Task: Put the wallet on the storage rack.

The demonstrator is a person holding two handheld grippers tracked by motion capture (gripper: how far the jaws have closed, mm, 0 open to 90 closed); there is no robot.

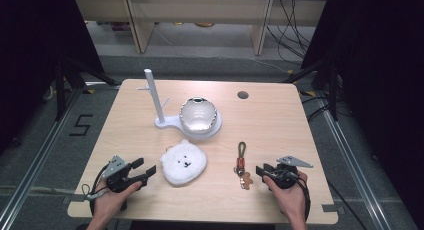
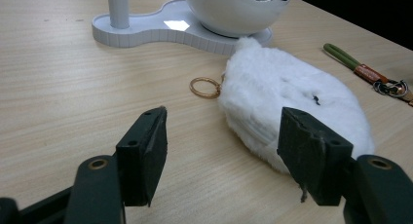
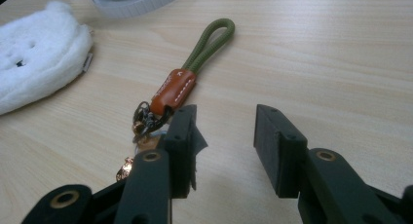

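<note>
left tongs wide open, nothing between, just left of white plush bear pouch mid-front of worktop. right tongs part open, gripping nothing, beside green-loop keychain, its metal end by one jaw. bare wood right of keychain and along front edge. white stand sits behind pouch. no readable writing; "5" marked on floor.

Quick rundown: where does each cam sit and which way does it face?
High view: above the table's near edge, facing forward and down; both forearms, left gripper, right gripper.
Left gripper view: along its open jaws at the plush bear pouch.
Right gripper view: along its open jaws, beside the keychain.
Shared: pouch, keychain, white stand.
</note>
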